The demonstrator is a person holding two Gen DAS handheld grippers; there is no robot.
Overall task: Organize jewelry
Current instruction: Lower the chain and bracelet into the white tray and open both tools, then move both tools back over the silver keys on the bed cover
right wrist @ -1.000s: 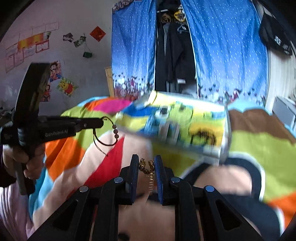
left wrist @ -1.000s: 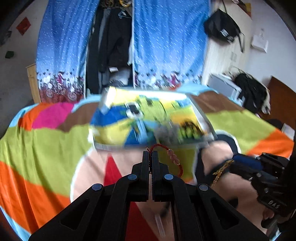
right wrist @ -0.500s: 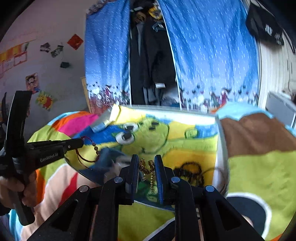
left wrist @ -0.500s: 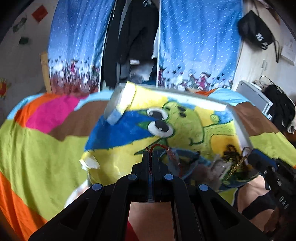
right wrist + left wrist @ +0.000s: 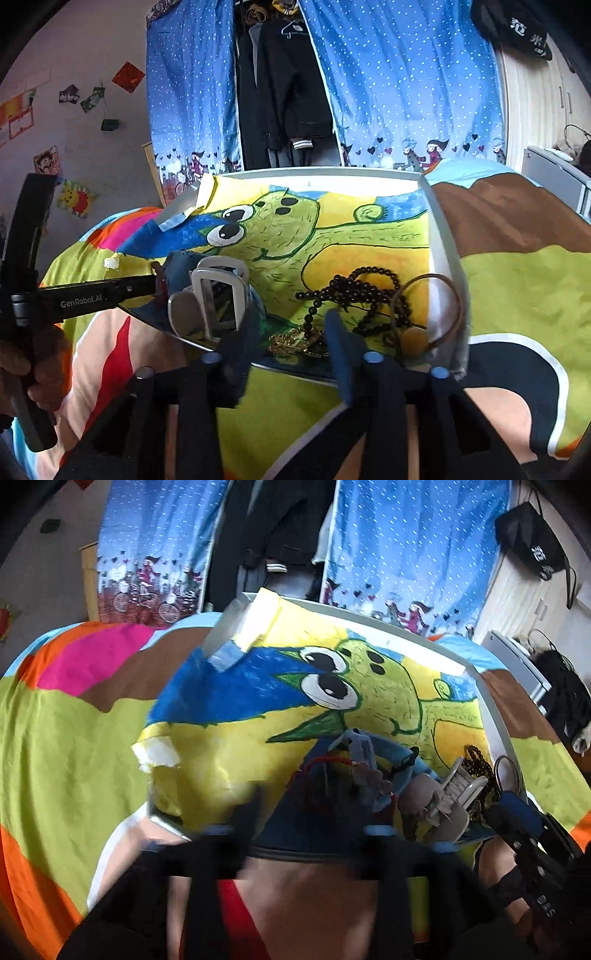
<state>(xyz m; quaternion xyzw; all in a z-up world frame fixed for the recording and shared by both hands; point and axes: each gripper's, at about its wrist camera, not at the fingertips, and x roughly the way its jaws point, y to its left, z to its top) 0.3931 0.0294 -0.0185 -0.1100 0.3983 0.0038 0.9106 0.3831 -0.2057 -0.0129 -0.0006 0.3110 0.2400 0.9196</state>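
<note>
On the patterned bedspread (image 5: 517,280) a white tray (image 5: 441,236) lined with a cartoon drawing is set, and the jewelry is gathered along its near edge. At the left, the left gripper (image 5: 157,284) is held by a hand (image 5: 33,365) over the tray's near-left corner; its fingers (image 5: 255,808) are spread apart and grasp nothing, though heavy blur makes their tips hard to read. Just ahead of them a red cord bracelet (image 5: 325,762) is seen lying on blue cloth (image 5: 314,827), beside a pale hair clip (image 5: 218,291). Further right, a gold chain (image 5: 295,341) is seen on the tray between the parted, empty fingers of the right gripper (image 5: 286,343). Beyond it a dark bead necklace (image 5: 354,291) is piled, and a thin brown bangle (image 5: 430,314) is propped against the tray's right wall.
</note>
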